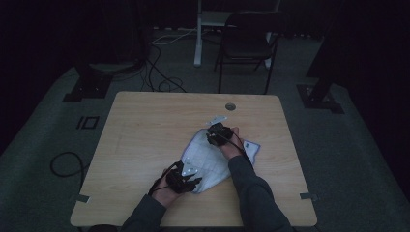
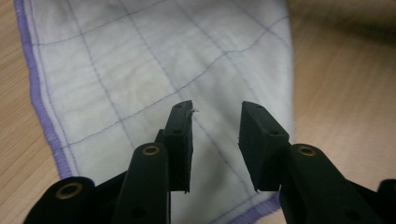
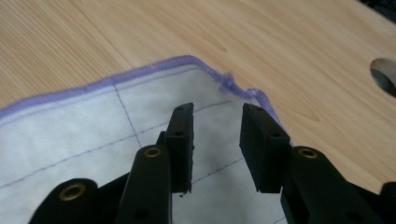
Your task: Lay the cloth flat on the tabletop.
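A white cloth (image 1: 208,157) with thin purple grid lines and a purple hem lies folded on the wooden table (image 1: 145,130), right of centre. My left gripper (image 1: 189,182) hovers over the cloth's near corner. In the left gripper view its jaws stand apart above the cloth (image 2: 140,70), nothing between them (image 2: 215,140). My right gripper (image 1: 216,131) sits over the cloth's far corner. In the right gripper view the black jaws are parted (image 3: 217,144) just above the hemmed corner (image 3: 224,79), and the pads do not press on the fabric.
A round cable hole (image 1: 230,106) is set near the table's far edge, seen again as the cable hole (image 3: 385,74). Behind the table stand a dark chair (image 1: 246,43) and a white post (image 1: 197,34). Cables (image 1: 159,77) run over the grey floor.
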Demonstrator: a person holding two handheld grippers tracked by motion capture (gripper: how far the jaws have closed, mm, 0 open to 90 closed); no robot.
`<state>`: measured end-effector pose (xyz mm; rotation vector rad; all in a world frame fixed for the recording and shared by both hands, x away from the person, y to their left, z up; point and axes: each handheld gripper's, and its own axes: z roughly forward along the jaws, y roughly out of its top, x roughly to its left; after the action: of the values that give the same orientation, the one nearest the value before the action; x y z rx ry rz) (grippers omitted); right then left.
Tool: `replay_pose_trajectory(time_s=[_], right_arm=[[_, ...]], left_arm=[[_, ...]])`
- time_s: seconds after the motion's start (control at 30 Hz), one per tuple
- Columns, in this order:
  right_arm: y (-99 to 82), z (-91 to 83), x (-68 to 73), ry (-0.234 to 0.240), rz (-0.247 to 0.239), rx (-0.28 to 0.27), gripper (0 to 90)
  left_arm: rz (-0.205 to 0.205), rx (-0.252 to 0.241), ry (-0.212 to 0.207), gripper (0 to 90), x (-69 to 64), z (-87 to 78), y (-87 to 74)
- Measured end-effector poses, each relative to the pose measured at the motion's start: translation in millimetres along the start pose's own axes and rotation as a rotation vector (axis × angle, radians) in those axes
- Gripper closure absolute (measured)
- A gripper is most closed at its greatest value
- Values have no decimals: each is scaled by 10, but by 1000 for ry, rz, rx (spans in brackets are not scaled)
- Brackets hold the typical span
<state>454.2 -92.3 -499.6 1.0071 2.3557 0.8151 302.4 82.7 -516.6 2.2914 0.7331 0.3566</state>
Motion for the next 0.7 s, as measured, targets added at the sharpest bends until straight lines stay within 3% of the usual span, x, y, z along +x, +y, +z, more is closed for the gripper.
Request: replay_pose_trajectory(time_s=[0.1,0.3,0.47,0.53,0.6,0.7], right_arm=[[-15,-76,-15,-8,2,-7,655],[-121,-240,-85,-9,19,-22,655],[-329,-446,-98,11,42,-57,646],[-436,-518,-84,-4,39,-55,645],[-539,-586,-71,-49,40,-40,644],[-679,-717,-65,-77,61,-55,641]], left_arm=[[1,-10,-9,630,-24,-8,15],[68,-32,-57,582,-214,23,111],[113,-38,-104,564,-371,113,211],[131,-37,-112,564,-420,160,250],[138,-31,-112,565,-451,221,281],[160,5,-79,614,-462,306,323]])
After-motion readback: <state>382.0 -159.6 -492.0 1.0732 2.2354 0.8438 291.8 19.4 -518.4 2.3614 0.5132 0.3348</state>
